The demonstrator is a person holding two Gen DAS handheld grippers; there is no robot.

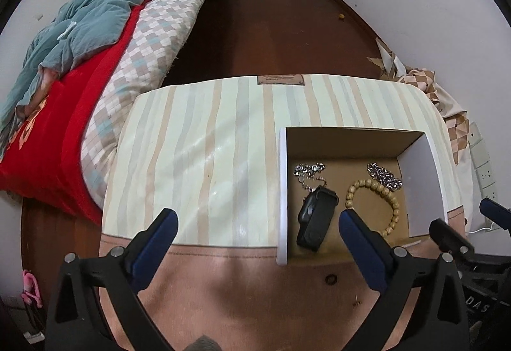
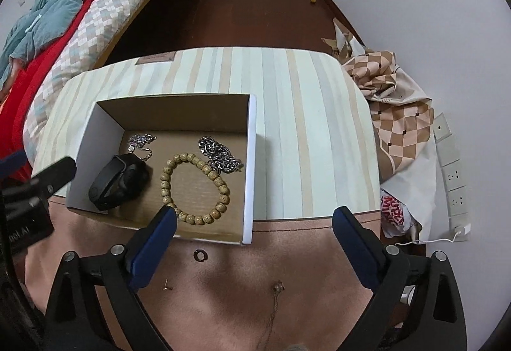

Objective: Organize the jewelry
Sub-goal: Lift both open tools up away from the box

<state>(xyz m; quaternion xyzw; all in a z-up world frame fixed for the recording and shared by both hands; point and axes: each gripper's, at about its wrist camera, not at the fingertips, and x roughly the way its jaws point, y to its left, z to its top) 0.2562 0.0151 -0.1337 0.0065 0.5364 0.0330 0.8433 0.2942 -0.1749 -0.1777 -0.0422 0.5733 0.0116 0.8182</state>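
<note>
We hold the left gripper (image 1: 257,221) spread wide with nothing between its blue pads; its right finger overlaps the near left part of the box (image 1: 282,191) in the left wrist view. We hold the right gripper (image 2: 254,220) equally wide and empty, above the near right corner of the box (image 2: 252,165).

The box stands open on the tabletop (image 2: 303,114), straddling the striped cover and the plain tan strip at the near edge. Inside it lie four items:
- a black watch (image 2: 118,180) at the near left;
- a thin silver chain (image 2: 140,141) at the far left, just beyond the watch;
- a wooden bead bracelet (image 2: 194,188) at the centre, lying flat in a ring;
- a heavy silver chain (image 2: 220,157) at the far right, touching the bracelet.

Outside the box, on the tan strip, lie three items:
- a small dark ring (image 2: 200,254) just near of the box wall;
- a small stud (image 2: 166,286) nearer still and to the left;
- a fine necklace (image 2: 276,303) with a pendant, running toward the near edge.

A bed (image 1: 95,63) lies to the left of the tabletop.
</note>
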